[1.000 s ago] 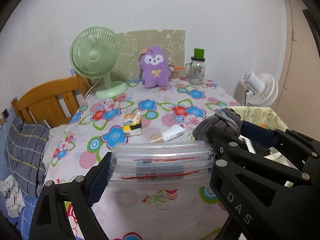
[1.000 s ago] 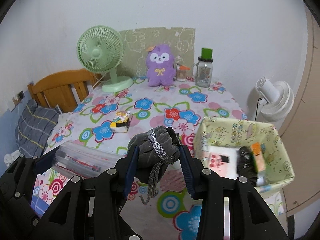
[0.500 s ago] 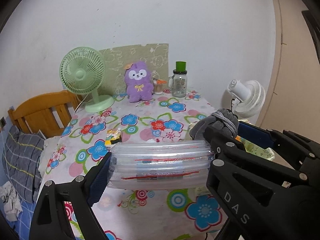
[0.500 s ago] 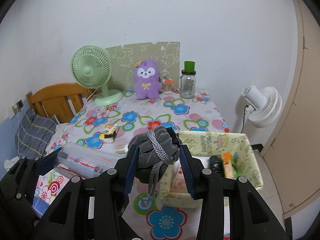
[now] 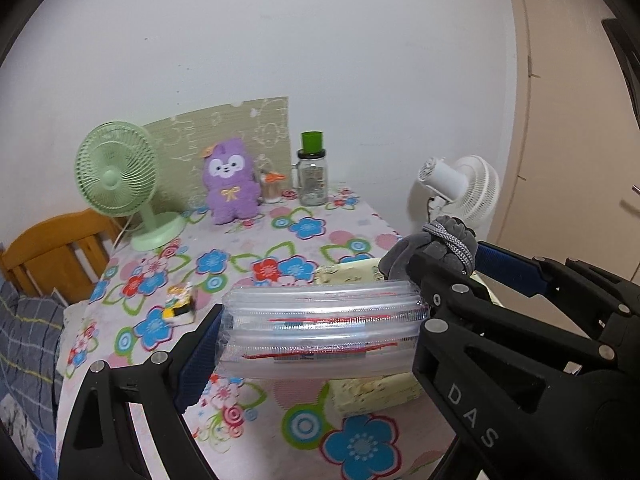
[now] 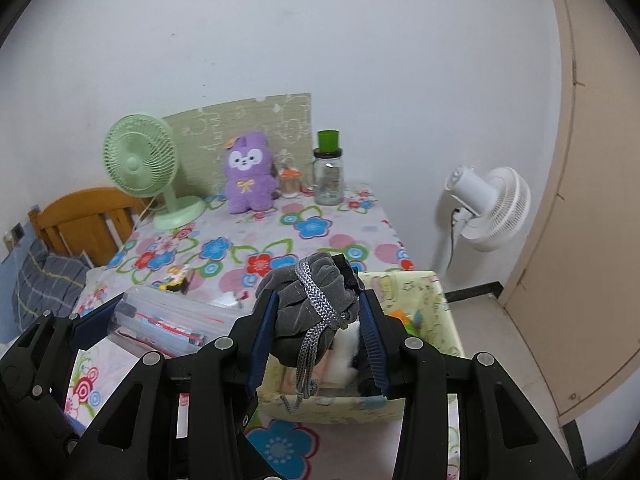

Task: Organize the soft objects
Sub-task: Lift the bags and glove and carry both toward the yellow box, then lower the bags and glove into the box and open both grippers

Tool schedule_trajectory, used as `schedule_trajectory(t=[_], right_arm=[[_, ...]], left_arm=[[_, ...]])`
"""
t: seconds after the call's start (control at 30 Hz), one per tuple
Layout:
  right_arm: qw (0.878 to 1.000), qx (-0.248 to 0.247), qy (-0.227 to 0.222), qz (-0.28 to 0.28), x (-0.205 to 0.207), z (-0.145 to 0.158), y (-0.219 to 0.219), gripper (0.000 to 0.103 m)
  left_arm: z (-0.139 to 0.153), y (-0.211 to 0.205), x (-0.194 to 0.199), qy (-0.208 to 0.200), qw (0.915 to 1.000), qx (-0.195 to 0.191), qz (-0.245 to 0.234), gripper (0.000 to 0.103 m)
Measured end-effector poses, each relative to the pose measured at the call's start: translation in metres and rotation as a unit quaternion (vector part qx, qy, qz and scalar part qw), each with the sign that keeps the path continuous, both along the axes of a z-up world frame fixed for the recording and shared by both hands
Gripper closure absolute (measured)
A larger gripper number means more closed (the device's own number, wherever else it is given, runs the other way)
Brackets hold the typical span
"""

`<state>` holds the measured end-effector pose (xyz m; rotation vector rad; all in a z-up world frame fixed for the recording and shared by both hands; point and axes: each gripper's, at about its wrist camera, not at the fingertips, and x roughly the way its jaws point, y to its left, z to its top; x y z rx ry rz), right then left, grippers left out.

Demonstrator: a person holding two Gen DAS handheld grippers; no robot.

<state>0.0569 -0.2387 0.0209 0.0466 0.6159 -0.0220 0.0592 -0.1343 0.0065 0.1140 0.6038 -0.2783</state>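
Left hand-held gripper (image 5: 320, 332): jaws spread wide, pinching a clear plastic zip pouch (image 5: 320, 334) end to end between the blue pads. Pouch is flat-ish, bowed slightly, red zip lines visible, held in the air above the near part of the bench (image 5: 280, 248).

Right hand-held gripper (image 6: 316, 320): jaws partly closed, clamped on a grey drawstring pouch (image 6: 310, 300). Soft fabric bulges up between the pads; the braided grey cord (image 6: 306, 356) hangs down off the front. The pouch sits in the air just above the near rim of the fabric storage box (image 6: 424, 292).

The box is pale yellow-green, patterned, at the bench's right edge near the front corner. Some items already lie inside; something white and something orange show, the rest is too hidden to name.

Mid-bench, left side: a small yellow-black packet (image 5: 180, 306) on the floral cloth.

Far edge of the bench, left to right: green desk fan (image 6: 142, 166), purple plush toy (image 6: 250, 174) leaning against a green patterned board (image 6: 240, 120), small orange-lidded jar (image 6: 290, 180), glass jar with green cap (image 6: 329, 172).

Off the bench: white standing fan (image 6: 488, 206) at right, wooden chair (image 6: 86, 216) at left.
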Motion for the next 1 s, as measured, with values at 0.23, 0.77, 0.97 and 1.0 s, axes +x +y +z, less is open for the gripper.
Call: schedule_trajectory(t=[0.23,0.77,0.97,1.0], right_arm=[[1.0,-0.003,0.01,-0.021,0.015,-0.007,-0.022,0.058],[0.996,0.014,0.063,-0.057,0.061,-0.052,-0.066,0.058],[0.995,0.019,0.073,-0.062,0.071,-0.062,-0.074,0.058],[0.995,0.021,0.074,-0.064,0.072,-0.064,-0.076,0.058]], left_arm=[[-0.008,-0.025,0.021,0.011,0.9997,0.001,-0.023,0.01],[-0.049,-0.069,0.069,0.066,0.9961,0.016,-0.056,0.002],[-0.059,-0.076,0.078,0.086,0.9941,0.019,-0.063,0.0],[-0.06,-0.076,0.08,0.088,0.9939,0.018,-0.064,0.0]])
